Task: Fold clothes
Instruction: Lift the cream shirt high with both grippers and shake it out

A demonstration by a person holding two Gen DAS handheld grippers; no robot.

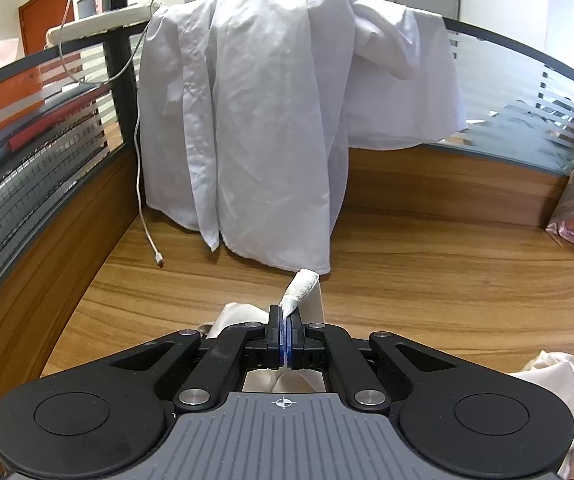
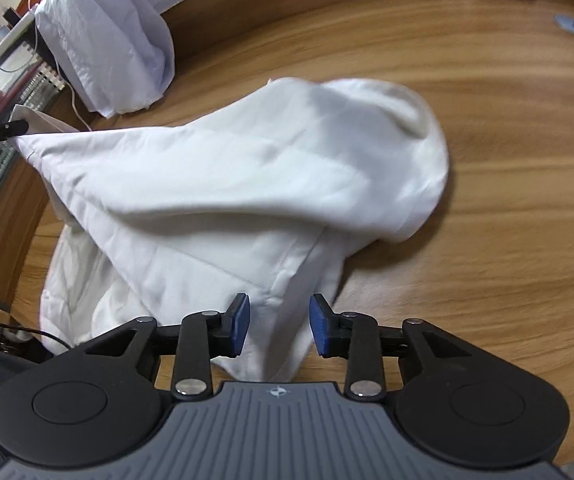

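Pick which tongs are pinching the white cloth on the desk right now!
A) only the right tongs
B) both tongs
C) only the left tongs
C: the left tongs are shut on a corner of the white cloth, while the right tongs stand open around its edge without pinching it.

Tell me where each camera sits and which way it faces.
Left wrist: on the left gripper, looking across the desk at a sheet on the partition; jaws shut on a garment corner.
Right wrist: on the right gripper, looking down at the garment; jaws open.
Shared: garment, sheet, desk.
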